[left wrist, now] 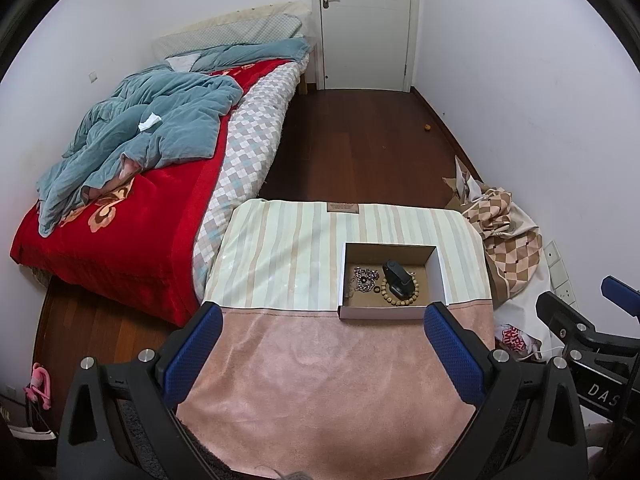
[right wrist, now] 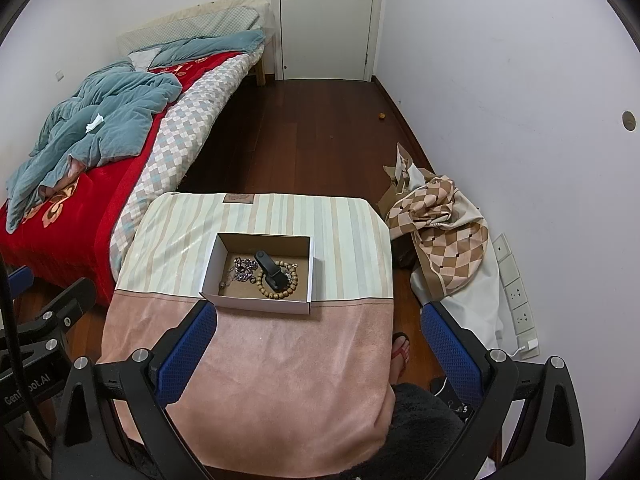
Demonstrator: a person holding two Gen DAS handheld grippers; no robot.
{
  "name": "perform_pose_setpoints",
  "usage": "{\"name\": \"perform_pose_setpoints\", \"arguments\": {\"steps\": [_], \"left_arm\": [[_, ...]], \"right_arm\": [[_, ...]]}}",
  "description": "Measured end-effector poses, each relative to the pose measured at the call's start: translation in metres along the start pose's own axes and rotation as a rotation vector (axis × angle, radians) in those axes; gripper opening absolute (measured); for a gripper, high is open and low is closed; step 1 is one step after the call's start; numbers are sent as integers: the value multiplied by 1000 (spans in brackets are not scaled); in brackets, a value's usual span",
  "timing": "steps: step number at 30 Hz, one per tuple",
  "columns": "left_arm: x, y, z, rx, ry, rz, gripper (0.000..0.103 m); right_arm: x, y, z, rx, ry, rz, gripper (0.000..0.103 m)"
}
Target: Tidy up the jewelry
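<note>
A shallow cardboard box [left wrist: 439, 272] stands on the cloth-covered table [left wrist: 304, 360]. Inside lie a silver chain necklace [left wrist: 365, 278], a wooden bead bracelet [left wrist: 400, 299], a black watch [left wrist: 396, 277] across the bracelet, and a small dark ring [left wrist: 376, 290]. The right wrist view shows the same box [right wrist: 212, 264], necklace [right wrist: 242, 268], bracelet [right wrist: 294, 282], watch [right wrist: 270, 268] and ring [right wrist: 252, 280]. My left gripper [left wrist: 322, 316] is open and empty, above the pink cloth just in front of the box. My right gripper [right wrist: 318, 316] is open and empty, near the box's front right corner.
A bed [left wrist: 132, 216] with a red blanket and blue duvet stands left of the table. A checked cloth heap [right wrist: 444, 220] lies on the floor at the right by wall sockets [right wrist: 516, 292]. A sandalled foot [right wrist: 400, 350] shows beside the table. A closed door [right wrist: 328, 20] is at the back.
</note>
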State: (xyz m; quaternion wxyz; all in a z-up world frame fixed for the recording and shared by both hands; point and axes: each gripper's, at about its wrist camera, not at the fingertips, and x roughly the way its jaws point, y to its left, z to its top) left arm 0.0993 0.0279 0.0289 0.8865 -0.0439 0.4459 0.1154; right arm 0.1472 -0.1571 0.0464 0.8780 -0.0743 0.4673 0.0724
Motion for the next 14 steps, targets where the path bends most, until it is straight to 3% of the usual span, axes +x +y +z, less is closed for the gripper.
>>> {"name": "perform_pose_setpoints", "arguments": {"steps": [14], "left_arm": [[-4, 0, 1, 0, -9, -7, 103]], "right_arm": [[-1, 0, 0, 1, -1, 0, 103]]}}
